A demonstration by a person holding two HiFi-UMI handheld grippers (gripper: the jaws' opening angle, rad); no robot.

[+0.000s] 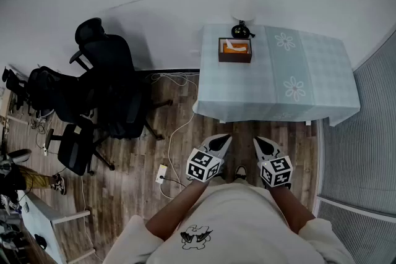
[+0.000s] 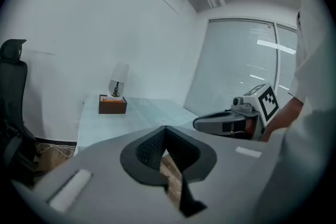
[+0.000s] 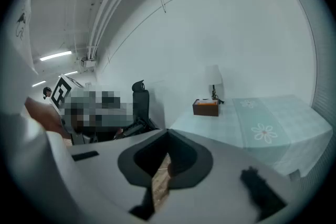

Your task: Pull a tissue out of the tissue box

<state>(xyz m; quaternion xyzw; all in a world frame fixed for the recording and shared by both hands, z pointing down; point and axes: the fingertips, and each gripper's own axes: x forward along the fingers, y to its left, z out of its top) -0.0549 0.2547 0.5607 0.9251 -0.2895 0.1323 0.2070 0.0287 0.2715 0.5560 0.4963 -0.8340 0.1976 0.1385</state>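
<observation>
A brown tissue box [image 1: 235, 49] with an orange and white top stands near the back left corner of the table [image 1: 272, 93], which has a pale blue checked cloth. It also shows small and far off as the tissue box [image 2: 112, 104] in the left gripper view and the tissue box [image 3: 206, 107] in the right gripper view. My left gripper [image 1: 218, 144] and right gripper [image 1: 266, 146] hang side by side over the wooden floor, in front of the table's near edge and well apart from the box. Both are shut, with nothing between the jaws of the left gripper [image 2: 165, 128] or the right gripper [image 3: 168, 132].
A white lamp [image 1: 243, 9] stands right behind the box. Black office chairs [image 1: 105, 89] crowd the floor left of the table, with cables and a power strip [image 1: 162, 173] beside them. A white wall runs behind and window blinds [image 1: 362, 133] stand at the right.
</observation>
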